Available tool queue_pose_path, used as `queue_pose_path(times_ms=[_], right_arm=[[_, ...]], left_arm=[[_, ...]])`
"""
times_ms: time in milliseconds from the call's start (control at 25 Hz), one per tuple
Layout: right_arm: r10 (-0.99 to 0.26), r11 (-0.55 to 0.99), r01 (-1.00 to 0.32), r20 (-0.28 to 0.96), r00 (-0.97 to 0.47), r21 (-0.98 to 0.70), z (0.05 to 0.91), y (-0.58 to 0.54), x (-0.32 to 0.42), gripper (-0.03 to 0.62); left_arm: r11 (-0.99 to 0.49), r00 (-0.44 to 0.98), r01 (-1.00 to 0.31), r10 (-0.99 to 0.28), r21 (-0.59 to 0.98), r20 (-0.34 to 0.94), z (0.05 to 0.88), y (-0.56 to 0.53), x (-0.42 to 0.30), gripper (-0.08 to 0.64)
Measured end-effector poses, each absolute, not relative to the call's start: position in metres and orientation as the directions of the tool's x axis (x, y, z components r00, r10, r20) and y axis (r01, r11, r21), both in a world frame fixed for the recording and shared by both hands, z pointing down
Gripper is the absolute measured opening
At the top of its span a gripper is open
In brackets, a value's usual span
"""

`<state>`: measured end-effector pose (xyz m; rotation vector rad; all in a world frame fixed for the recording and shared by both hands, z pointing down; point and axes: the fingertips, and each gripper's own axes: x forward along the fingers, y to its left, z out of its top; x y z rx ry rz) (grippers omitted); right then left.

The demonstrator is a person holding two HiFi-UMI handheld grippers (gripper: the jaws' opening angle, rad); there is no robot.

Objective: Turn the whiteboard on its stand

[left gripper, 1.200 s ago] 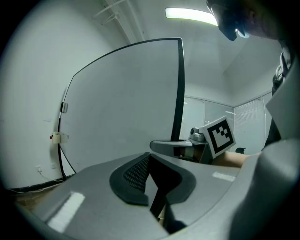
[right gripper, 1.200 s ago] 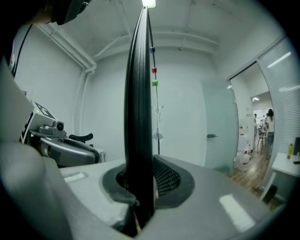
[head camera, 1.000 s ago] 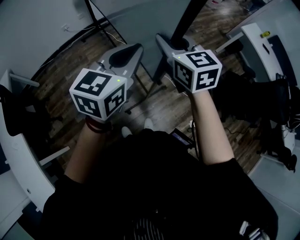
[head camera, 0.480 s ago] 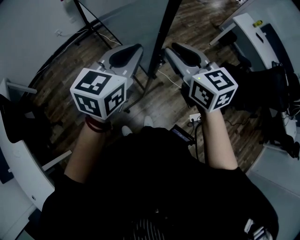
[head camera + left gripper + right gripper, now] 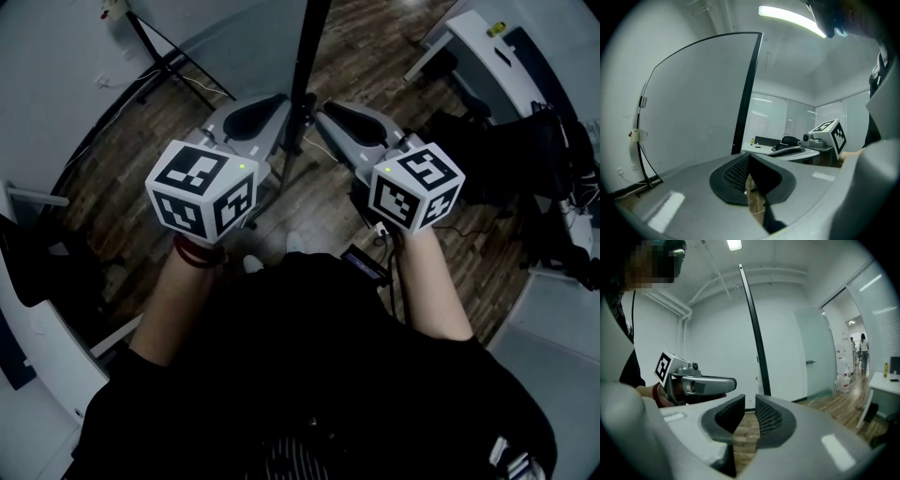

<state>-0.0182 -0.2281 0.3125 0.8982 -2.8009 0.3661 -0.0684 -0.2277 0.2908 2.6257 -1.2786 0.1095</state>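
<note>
Black-edged whiteboard (image 5: 693, 103): it stands upright right in front of us, and its thin edge points at us between our two tongs.
Where it sits: on its stand (image 5: 649, 181), on the wood floor (image 5: 319, 202).
Our left: the left gripper (image 5: 746, 161) has its tips together and holds nothing. It is near the board's dark edge, on the side where we see the wide white face.
Our right: the right gripper (image 5: 750, 404) has just been closing a little. A thin gap is left, and only floor shows in it. It holds nothing.
Job so far: we think the turn is not finished, because neither tong has hold of the board.
What could go wrong: our tongs may slip off the edge when we push.
Why: the edge looks thin and smooth, and nothing is pinched on it.
Another worry: a hard shove on one side could make the tall board wobble or tip.
Wires: white wires (image 5: 202, 84) lie by the stand, and its feet could catch on them.
</note>
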Motion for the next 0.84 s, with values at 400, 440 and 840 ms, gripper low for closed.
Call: queue_pose_path(times_ms=[400,440,840], right_arm=[[-0.544,0.786,-0.591,0.250,-0.801,-0.183,0.315,-0.223,-0.019,0.069],[-0.541,0.786,-0.589,0.251,-0.802,-0.187,0.316,-0.223,-0.020,0.069],[-0.519,0.796,-0.572,0.261,-0.814,-0.201,0.322,-0.214,-0.032,0.069]], left_arm=[[-0.599,0.620,-0.784,-0.767,0.164,0.163,0.289,-0.224,-0.068,-0.005],[-0.598,0.619,-0.785,-0.768,0.164,0.163,0.290,-0.223,-0.068,-0.005],[-0.578,0.602,-0.797,-0.782,0.172,0.160,0.291,-0.216,-0.082,-0.005]])
